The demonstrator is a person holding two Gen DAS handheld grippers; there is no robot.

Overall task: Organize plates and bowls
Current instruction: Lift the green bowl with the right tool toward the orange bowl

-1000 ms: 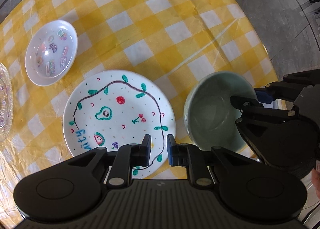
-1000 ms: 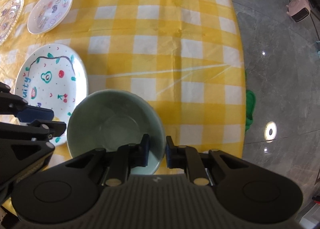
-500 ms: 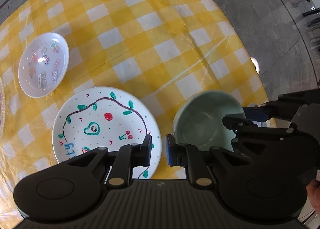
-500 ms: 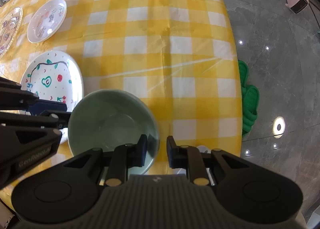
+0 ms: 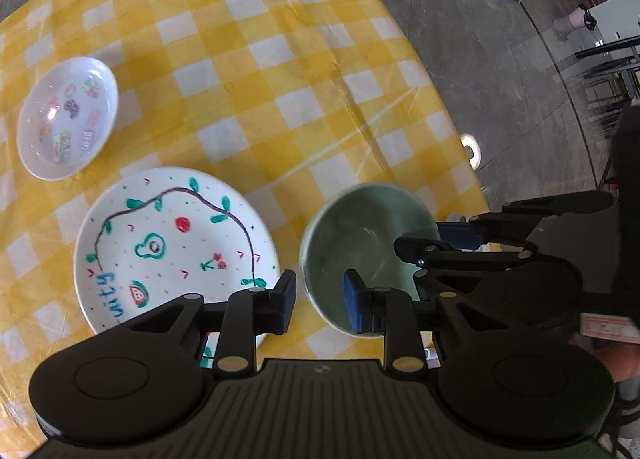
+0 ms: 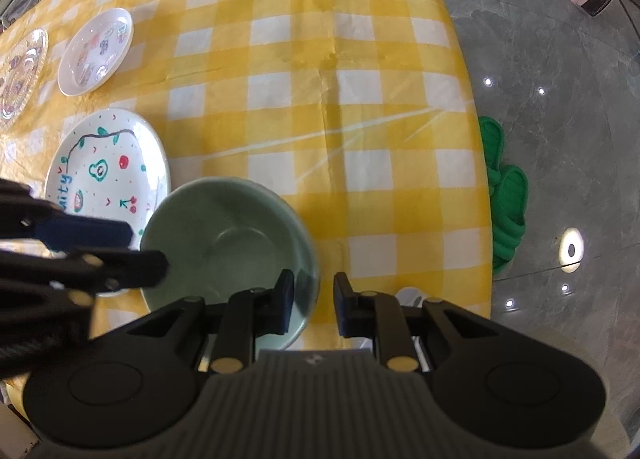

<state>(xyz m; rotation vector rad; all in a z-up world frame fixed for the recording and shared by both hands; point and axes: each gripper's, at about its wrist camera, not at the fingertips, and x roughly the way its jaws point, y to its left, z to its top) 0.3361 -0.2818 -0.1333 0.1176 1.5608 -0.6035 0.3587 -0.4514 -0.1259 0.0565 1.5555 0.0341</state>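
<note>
A pale green bowl (image 5: pixel 360 239) (image 6: pixel 228 243) sits tilted near the table's front right edge. My right gripper (image 6: pixel 315 301) is shut on its right rim, one finger inside and one outside. That grip also shows in the left wrist view, where the right gripper (image 5: pixel 424 243) comes in from the right. My left gripper (image 5: pixel 320 301) straddles the bowl's left rim. Its jaws are opening and the pads stand off the wall. A white plate with fruit drawings (image 5: pixel 172 247) (image 6: pixel 108 167) lies just left of the bowl.
A small white dish with stickers (image 5: pixel 68 119) (image 6: pixel 96 51) lies farther left, and a patterned glass plate (image 6: pixel 20 75) sits at the left edge. The yellow checked tablecloth (image 6: pixel 320 59) ends close to the right. Green slippers (image 6: pixel 504 211) lie on the grey floor there.
My left gripper moved right from over the drawn plate's rim to the bowl's left rim, and its jaws have widened. The bowl stays in the right gripper.
</note>
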